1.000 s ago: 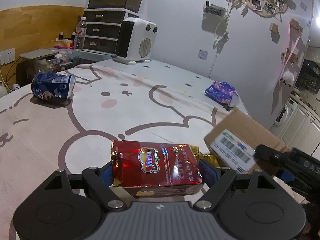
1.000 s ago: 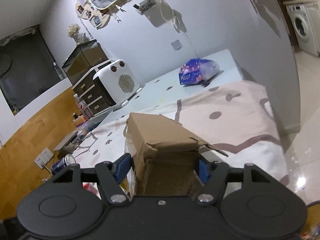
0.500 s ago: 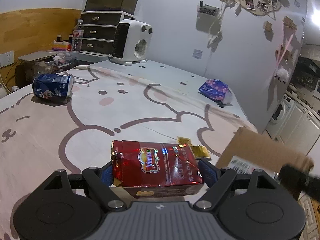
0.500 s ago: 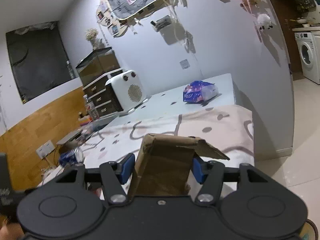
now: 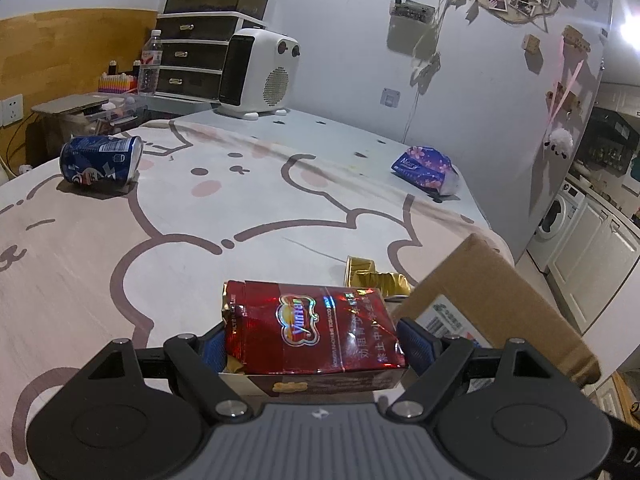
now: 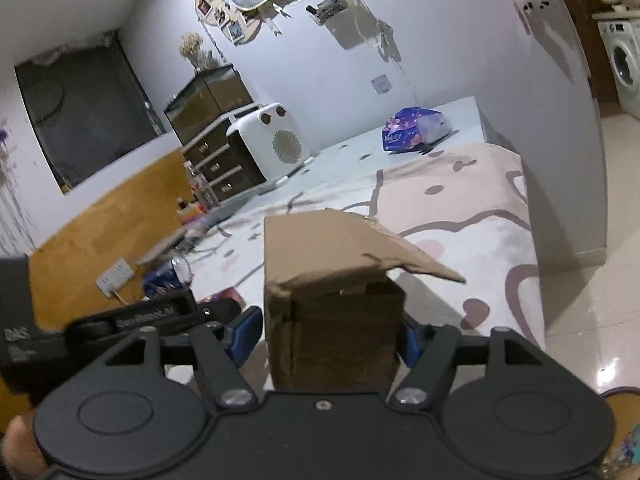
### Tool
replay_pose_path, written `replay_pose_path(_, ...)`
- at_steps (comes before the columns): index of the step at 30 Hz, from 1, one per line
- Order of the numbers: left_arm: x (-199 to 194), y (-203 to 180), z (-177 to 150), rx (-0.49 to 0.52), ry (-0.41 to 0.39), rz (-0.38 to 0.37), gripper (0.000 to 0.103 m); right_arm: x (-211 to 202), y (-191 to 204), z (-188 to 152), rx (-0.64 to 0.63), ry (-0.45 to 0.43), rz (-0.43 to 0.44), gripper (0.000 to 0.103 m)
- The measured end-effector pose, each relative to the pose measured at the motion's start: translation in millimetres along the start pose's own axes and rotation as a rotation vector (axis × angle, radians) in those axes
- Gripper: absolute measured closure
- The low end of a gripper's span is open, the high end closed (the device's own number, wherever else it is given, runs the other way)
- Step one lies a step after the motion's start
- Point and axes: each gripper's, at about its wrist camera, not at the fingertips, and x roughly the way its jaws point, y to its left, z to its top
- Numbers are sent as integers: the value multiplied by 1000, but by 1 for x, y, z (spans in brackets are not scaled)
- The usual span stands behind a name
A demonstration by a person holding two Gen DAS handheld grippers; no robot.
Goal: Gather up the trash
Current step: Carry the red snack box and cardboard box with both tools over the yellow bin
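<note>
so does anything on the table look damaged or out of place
Yes. A dented blue drink can lies on its side at the far left of the cartoon-print tablecloth. Crumpled gold foil sits loose just beyond the torn-open red foil packet. The brown cardboard box has a bent, ragged flap.
</note>
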Motion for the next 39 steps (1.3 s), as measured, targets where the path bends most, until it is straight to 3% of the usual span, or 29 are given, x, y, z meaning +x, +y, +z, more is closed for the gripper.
replay_pose_path(8,-15,0,0,-8,-27,-11,19,-16,18,3,-122,-39,-20,47)
replay_pose_path(23,-67,-19,-31,37,-35,-8,19,-85,13,9,-155,-104,-57,48)
replay_pose_path(31,-107,-65,-38,79,-78,-61,19,-141,-8,12,-141,-160,-104,48)
replay_pose_path(39,-118,-128,-63,125,-62,-137,19,-197,-47,10,-120,-197,-176,48)
